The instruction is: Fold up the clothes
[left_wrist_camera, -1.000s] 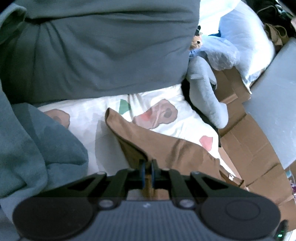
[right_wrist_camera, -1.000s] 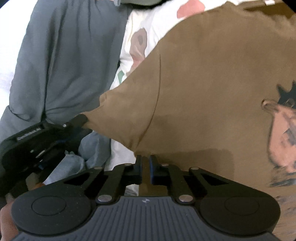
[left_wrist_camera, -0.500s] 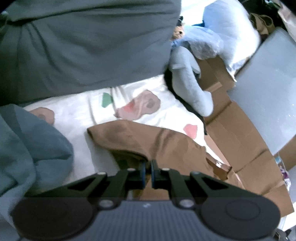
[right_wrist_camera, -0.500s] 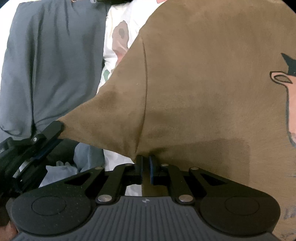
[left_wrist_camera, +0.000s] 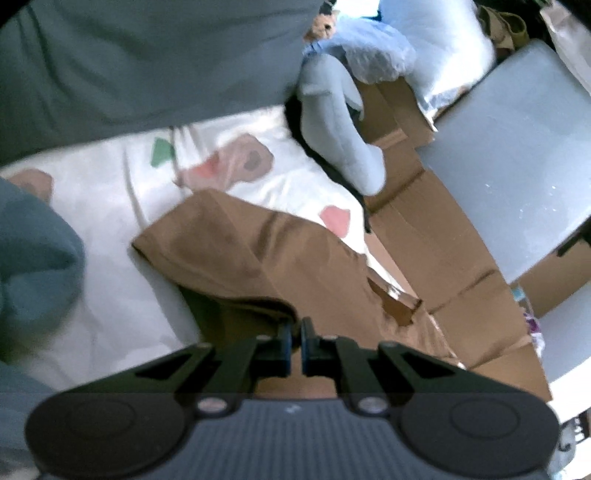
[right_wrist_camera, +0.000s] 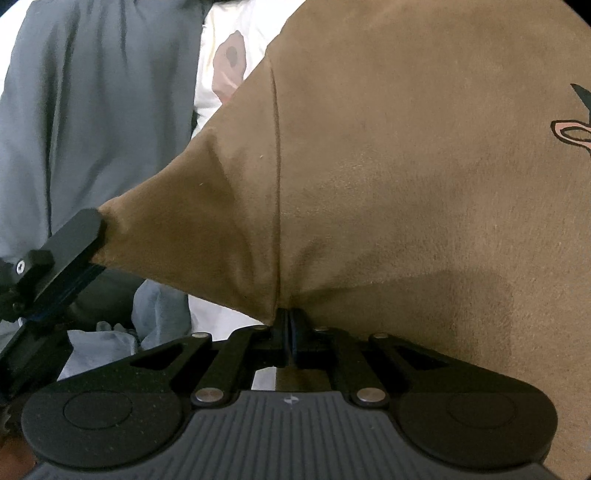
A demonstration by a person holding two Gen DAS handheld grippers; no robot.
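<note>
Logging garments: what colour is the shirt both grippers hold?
Brown T-shirt, with a pink-and-black print at its edge; right wrist view shows it best.

The brown shirt's (right_wrist_camera: 406,184) printed graphic (right_wrist_camera: 572,129) gets chopped by the right wrist view's edge. Left wrist view's pretty blurry, and the small orange thing (left_wrist_camera: 325,22) up top is unreadable.

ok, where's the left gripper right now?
In the right wrist view the left gripper sits at the left edge, shut on the sleeve tip of the brown shirt, in front of the grey garment.
</note>
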